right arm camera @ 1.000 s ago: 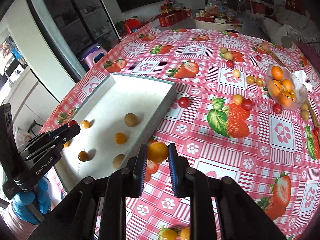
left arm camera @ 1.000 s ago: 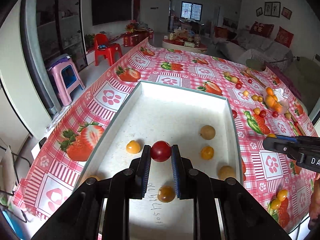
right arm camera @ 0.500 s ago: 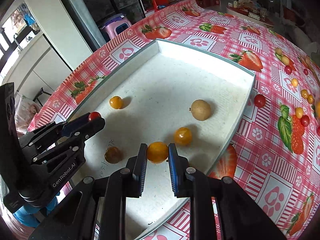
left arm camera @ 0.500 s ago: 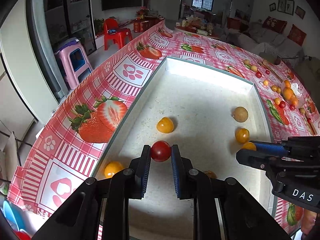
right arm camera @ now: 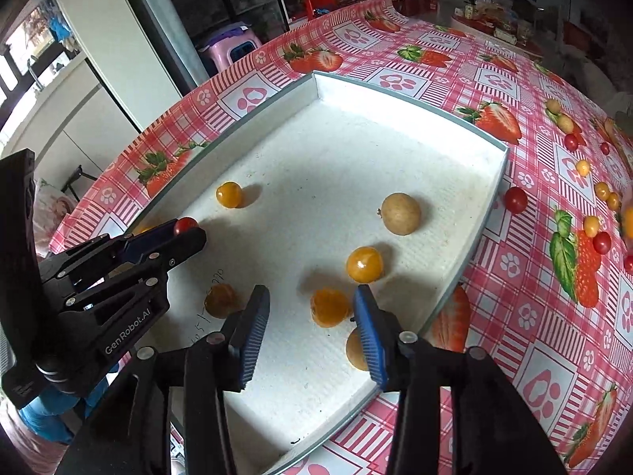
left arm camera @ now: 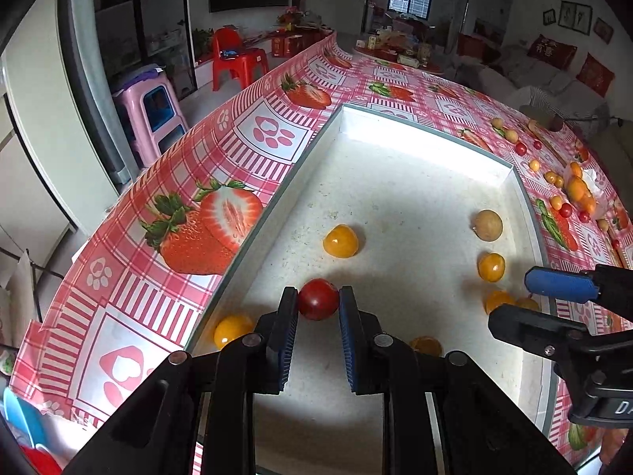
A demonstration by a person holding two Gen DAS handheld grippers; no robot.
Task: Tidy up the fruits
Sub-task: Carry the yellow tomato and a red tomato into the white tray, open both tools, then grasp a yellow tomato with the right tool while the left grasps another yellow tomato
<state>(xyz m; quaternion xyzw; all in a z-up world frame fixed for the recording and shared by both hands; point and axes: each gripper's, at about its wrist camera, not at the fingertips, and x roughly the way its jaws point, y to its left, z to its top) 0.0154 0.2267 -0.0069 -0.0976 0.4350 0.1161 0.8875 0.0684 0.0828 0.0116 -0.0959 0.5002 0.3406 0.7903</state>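
A white tray [left arm camera: 415, 134] [right arm camera: 407, 99] lies on the strawberry tablecloth and holds several yellow and tan fruits. My left gripper [left arm camera: 318, 303] is shut on a red cherry tomato [left arm camera: 318, 304] and holds it low over the tray's near left part; it shows in the right wrist view [right arm camera: 186, 227] too. My right gripper [right arm camera: 310, 308] is open over the tray's near right part, with an orange fruit [right arm camera: 330, 307] lying on the tray floor between its fingers. In the left wrist view the right gripper [left arm camera: 542, 301] enters from the right.
More cherry tomatoes and yellow fruits [right arm camera: 593, 221] lie scattered on the tablecloth right of the tray, one red tomato [right arm camera: 515, 199] close to its wall. A clear bowl of oranges [left arm camera: 579, 192] stands further right. The table edge drops off at left, with a pink stool [left arm camera: 152, 114] beyond.
My right gripper has opened and let go of the orange fruit, which now lies on the tray floor. My left gripper has moved a little further over the tray, still holding the red tomato.
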